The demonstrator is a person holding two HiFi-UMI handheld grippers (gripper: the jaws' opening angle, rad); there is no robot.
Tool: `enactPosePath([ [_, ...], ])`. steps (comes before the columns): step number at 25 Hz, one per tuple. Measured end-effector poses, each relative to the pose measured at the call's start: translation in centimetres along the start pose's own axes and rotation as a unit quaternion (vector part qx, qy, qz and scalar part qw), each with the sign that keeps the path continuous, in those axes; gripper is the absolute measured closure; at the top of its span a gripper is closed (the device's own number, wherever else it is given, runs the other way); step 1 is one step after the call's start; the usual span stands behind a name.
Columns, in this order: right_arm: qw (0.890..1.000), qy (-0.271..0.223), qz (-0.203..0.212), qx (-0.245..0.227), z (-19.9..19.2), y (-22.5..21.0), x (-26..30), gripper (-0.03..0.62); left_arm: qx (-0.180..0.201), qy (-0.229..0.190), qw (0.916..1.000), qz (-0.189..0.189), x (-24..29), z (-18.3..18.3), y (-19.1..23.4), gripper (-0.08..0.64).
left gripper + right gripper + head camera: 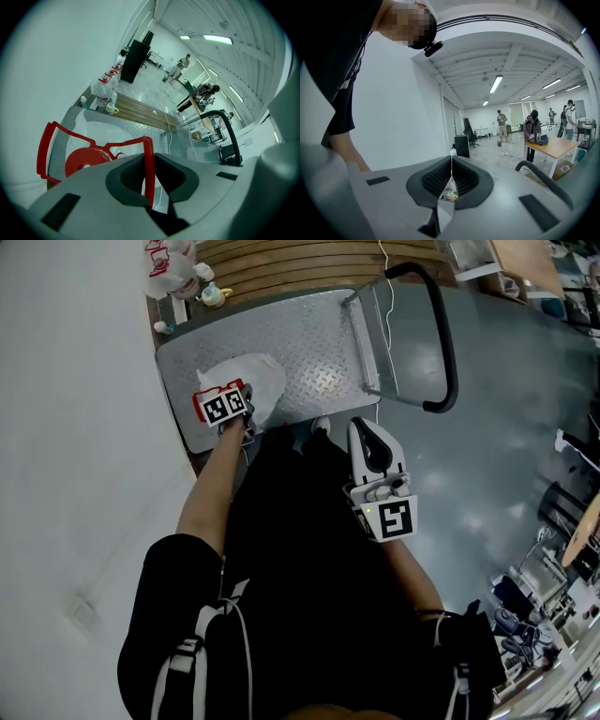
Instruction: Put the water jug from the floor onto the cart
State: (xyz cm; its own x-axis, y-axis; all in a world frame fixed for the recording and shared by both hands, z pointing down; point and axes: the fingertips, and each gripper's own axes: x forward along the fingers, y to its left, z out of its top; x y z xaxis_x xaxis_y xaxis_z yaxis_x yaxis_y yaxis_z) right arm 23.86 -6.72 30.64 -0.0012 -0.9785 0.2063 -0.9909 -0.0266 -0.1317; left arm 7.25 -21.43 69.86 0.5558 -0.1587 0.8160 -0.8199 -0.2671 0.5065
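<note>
While the person looks steeply down, the left gripper [149, 164] pinches the thin red handle [148, 146] of the water jug [261, 381], its two dark pads pressed against the handle's bar from either side. In the left gripper view, the handle's red frame spreads out to the left over the jug's red cap [84, 161].

In the head view, the pale, cloudy jug is over the near left corner of the cart's metal deck [319, 343], a grey plate with a raised diamond pattern. Whether the jug's base sits on the plate or hangs just above it cannot be told.

The right gripper [451, 163] is beside the person's body, over the grey floor near the cart's near edge. Its jaws are pressed together with nothing between them.

The cart's black push bar [446, 343] curves up at the deck's right end. Beyond the deck's far left corner, a few bottles [171, 262] and a small cup [214, 296] stand by a strip of wooden slats [309, 263].
</note>
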Motion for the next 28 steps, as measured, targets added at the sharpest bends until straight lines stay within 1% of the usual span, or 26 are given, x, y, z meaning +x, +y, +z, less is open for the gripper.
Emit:
enactPosePath([
  [3,1.0,0.007,-0.011,-0.003,-0.1,-0.4,-0.2,0.574,0.003,0.005,0.9999,-0.016,0.7,0.0,-0.9,0.5],
  [6,1.0,0.0,-0.016,0.0,0.1,-0.8,-0.2,0.574,-0.011,-0.001,0.9991,-0.04,1.5,0.2,-1.8,0.499],
  [8,1.0,0.002,-0.021,0.011,0.1,-1.3,-0.2,0.574,-0.015,-0.007,0.9982,-0.057,1.8,0.6,-2.7,0.497],
  [10,1.0,0.006,-0.025,0.014,0.0,-1.6,-0.2,0.574,0.003,-0.003,0.9974,-0.071,2.1,0.8,-3.9,0.483],
  [13,1.0,0.009,-0.023,0.007,-0.1,-1.6,-0.2,0.574,0.039,0.005,0.9958,-0.082,2.2,0.9,-5.2,0.474],
  [16,1.0,0.001,-0.017,0.003,0.1,-1.6,-0.1,0.574,0.046,0.005,0.9938,-0.101,1.8,0.7,-6.2,0.474],
  [18,1.0,-0.002,-0.015,0.0,0.2,-1.7,-0.1,0.574,0.039,-0.01,0.9921,-0.119,0.8,0.7,-6.8,0.476],
  [20,1.0,0.0,-0.013,-0.003,0.2,-1.9,0.0,0.574,0.02,-0.038,0.9892,-0.14,-0.7,1.1,-7.5,0.476],
  [22,1.0,-0.002,-0.007,-0.004,0.3,-2.0,0.4,0.574,0.004,-0.07,0.9842,-0.163,-2.4,1.6,-8.3,0.477],
  [24,1.0,-0.003,0.003,-0.004,0.2,-1.9,1.0,0.572,0.01,-0.096,0.9808,-0.169,-3.9,1.7,-8.8,0.493],
  [26,1.0,-0.004,0.017,-0.006,0.1,-1.5,1.5,0.574,0.029,-0.119,0.9793,-0.161,-5.5,1.5,-8.9,0.516],
  [28,0.999,-0.008,0.03,-0.011,0.3,-1.0,2.0,0.574,0.038,-0.14,0.9771,-0.156,-7.2,1.4,-9.3,0.527],
])
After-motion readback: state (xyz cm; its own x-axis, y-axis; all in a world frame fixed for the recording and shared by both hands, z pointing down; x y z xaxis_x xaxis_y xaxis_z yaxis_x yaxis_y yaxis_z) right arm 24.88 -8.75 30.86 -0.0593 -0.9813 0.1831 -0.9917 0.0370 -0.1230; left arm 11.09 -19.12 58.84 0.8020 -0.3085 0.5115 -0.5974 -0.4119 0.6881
